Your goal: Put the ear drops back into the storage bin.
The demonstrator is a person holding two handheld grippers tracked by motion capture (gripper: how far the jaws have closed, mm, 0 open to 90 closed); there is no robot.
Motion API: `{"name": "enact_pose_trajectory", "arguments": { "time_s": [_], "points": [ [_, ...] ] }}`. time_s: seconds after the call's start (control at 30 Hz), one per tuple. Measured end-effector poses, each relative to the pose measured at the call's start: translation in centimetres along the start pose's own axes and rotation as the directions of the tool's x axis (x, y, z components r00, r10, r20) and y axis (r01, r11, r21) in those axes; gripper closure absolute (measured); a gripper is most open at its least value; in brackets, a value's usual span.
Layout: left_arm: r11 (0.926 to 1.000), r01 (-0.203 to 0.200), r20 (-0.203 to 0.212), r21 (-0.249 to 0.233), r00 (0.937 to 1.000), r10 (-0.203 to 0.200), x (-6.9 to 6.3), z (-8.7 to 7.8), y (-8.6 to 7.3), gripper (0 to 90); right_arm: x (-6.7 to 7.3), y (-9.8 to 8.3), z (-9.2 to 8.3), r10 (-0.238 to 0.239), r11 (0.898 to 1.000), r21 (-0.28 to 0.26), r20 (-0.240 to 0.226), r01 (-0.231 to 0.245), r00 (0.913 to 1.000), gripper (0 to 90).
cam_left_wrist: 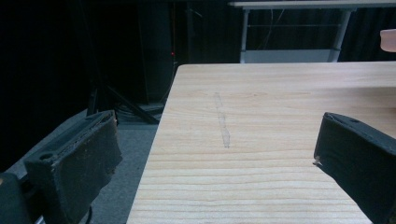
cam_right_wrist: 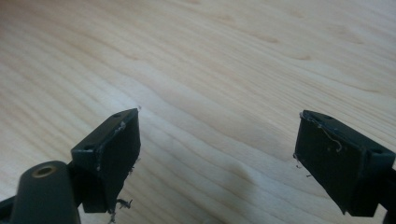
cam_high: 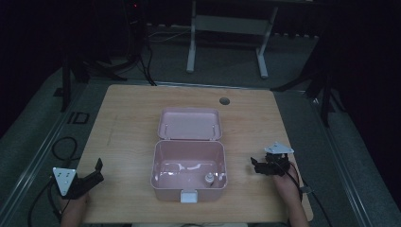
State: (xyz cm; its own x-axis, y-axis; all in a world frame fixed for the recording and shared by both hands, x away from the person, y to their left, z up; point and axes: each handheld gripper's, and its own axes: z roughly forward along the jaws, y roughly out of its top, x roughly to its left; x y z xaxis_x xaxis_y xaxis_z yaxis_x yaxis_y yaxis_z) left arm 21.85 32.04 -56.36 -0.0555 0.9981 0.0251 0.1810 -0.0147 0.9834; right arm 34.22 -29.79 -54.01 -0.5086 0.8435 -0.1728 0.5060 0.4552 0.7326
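A pink plastic box stands open in the middle of the wooden table, its lid tipped back behind it. Inside, near the front right corner, sits a small pale knob-like object. My left gripper rests at the table's front left edge, open and holding nothing; its jaws stand wide apart over bare wood. My right gripper is to the right of the box, also open and empty, pointing down at the tabletop.
A white latch tab sticks out at the box's front. A round cable hole is in the table's far side. A corner of the pink lid shows far right in the left gripper view. Beyond the table stands a white desk frame.
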Motion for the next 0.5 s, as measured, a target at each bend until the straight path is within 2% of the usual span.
{"name": "enact_pose_trajectory", "arguments": {
  "time_s": [0.1,0.2,0.27,0.43,0.5],
  "points": [
    [1.0000,-0.001,0.000,-0.001,1.0000,0.001,0.0,0.0,0.0,0.5,-0.2,-0.4,-0.1,0.042,0.999,-0.026,0.014,-0.041,0.9990,14.0],
    [1.0000,-0.001,0.000,-0.001,1.0000,0.001,0.0,0.0,0.0,0.5,-0.3,-0.8,-0.3,0.082,0.995,-0.057,0.060,-0.079,0.9948,14.1],
    [1.0000,-0.001,0.001,-0.001,1.0000,0.001,0.0,0.0,0.0,0.5,-0.5,-1.0,-0.4,0.128,0.989,-0.079,0.060,-0.123,0.9899,14.1],
    [1.0000,0.004,0.003,0.000,1.0000,-0.004,0.0,0.0,0.0,0.5,-0.8,-1.6,-0.5,0.165,0.982,-0.099,0.054,-0.160,0.9848,14.1],
    [1.0000,0.004,0.002,0.000,1.0000,-0.004,0.0,0.0,0.0,0.5,-0.7,-1.9,-0.6,0.175,0.979,-0.121,0.064,-0.167,0.9824,14.1]
  ]
}}
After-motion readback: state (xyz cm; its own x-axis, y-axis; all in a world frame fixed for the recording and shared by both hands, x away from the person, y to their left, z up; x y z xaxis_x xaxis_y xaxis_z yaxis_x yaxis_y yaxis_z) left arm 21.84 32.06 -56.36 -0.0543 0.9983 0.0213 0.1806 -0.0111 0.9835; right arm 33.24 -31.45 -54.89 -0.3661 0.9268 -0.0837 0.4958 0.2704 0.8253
